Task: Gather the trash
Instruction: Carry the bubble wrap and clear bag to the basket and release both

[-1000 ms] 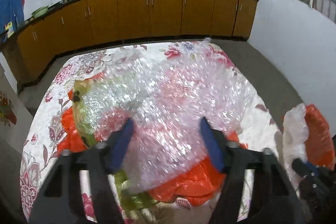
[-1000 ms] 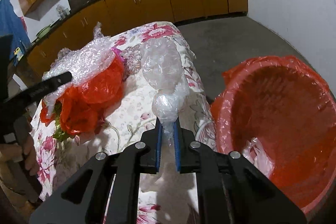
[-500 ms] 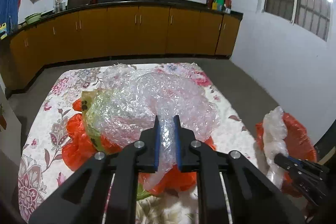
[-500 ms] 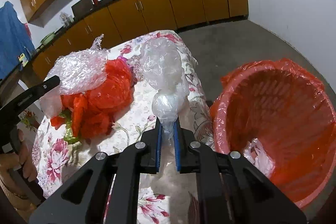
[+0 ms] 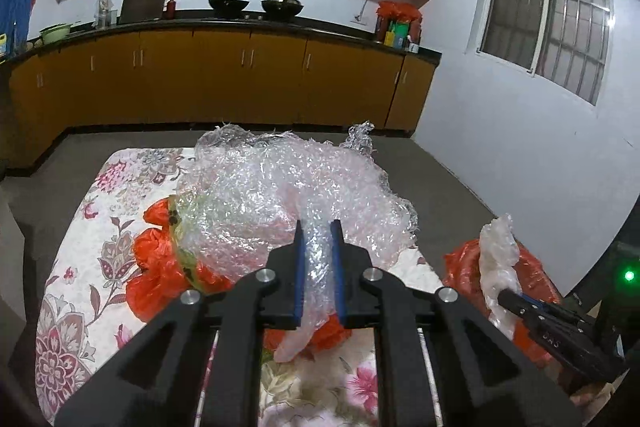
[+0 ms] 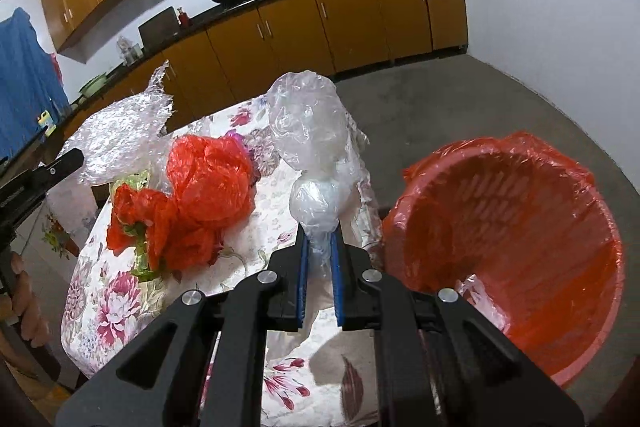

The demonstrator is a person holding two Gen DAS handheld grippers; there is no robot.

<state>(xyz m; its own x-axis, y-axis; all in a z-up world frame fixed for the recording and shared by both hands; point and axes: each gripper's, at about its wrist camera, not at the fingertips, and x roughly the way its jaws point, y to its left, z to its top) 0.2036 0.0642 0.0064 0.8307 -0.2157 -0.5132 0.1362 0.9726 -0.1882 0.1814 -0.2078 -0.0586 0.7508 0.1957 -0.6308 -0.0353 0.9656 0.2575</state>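
My left gripper (image 5: 318,227) is shut on a big sheet of bubble wrap (image 5: 288,195), which hangs lifted above the flowered table (image 5: 80,291). Under the wrap lie crumpled orange bags (image 5: 156,275) with a green scrap. In the right wrist view the same bubble wrap (image 6: 120,135) and orange bags (image 6: 200,203) show at left. My right gripper (image 6: 319,233) is shut on a clear plastic bag (image 6: 308,131), held up beside the red bin (image 6: 520,247). That clear plastic bag (image 5: 500,263) and the right gripper also show at the lower right of the left wrist view.
The red bin, lined with an orange bag, stands on the floor right of the table and holds a clear scrap (image 6: 480,299). Orange cabinets (image 5: 240,79) and a dark counter with pots run along the far wall. A hand (image 6: 28,303) holds the left tool at the left edge.
The left jaws, open around the bubble wrap a second ago, closed on it and lifted it up off the orange bags. The right gripper rose a little with its clear bag.
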